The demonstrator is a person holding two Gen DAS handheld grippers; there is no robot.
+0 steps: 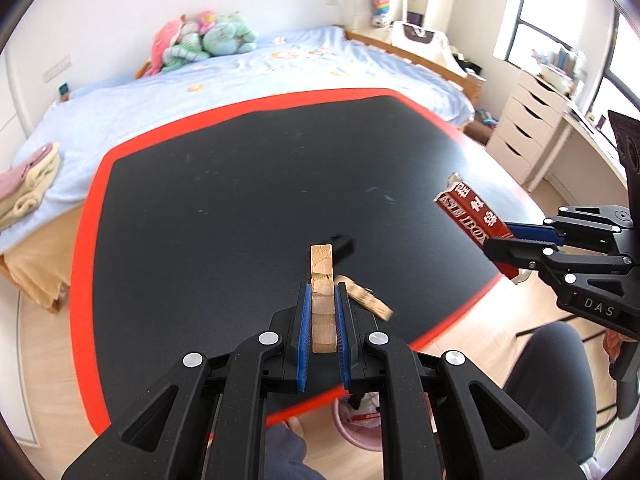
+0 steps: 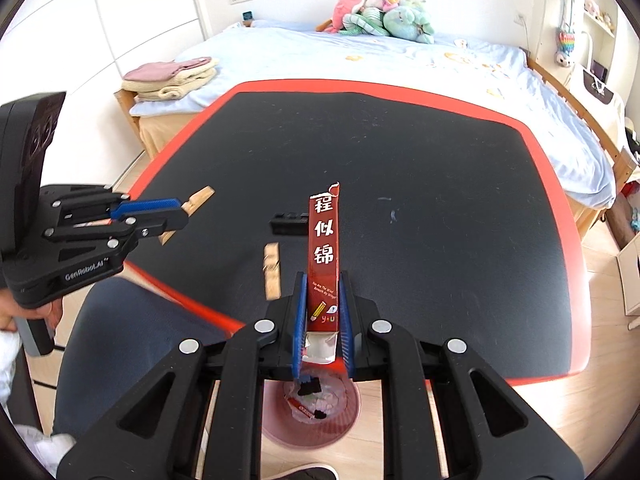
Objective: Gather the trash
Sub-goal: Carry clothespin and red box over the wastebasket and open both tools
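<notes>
My left gripper [image 1: 323, 289] is shut on a pale wooden block [image 1: 322, 276], lifted above the black table [image 1: 224, 184]. From the right wrist view it [image 2: 182, 211] shows at the left with the block [image 2: 199, 199] sticking out. My right gripper [image 2: 323, 285] is shut on a long red carton [image 2: 324, 240] with white characters, also seen as the gripper [image 1: 500, 242] and carton [image 1: 472, 210] at the right. A second wooden block [image 2: 272, 270] [image 1: 366, 299] and a small black block [image 2: 289, 222] [image 1: 342, 246] lie on the table. A pink bin [image 2: 276, 432] [image 1: 362, 436] holding scraps stands on the floor below the table's near edge.
The table has a red rim [image 2: 560, 216]. Behind it is a bed [image 1: 280, 72] with plush toys [image 1: 200, 40] and folded towels [image 2: 172, 78]. White drawers [image 1: 524, 128] stand at the right. A dark chair seat [image 2: 120, 340] sits by the near edge, beside the bin.
</notes>
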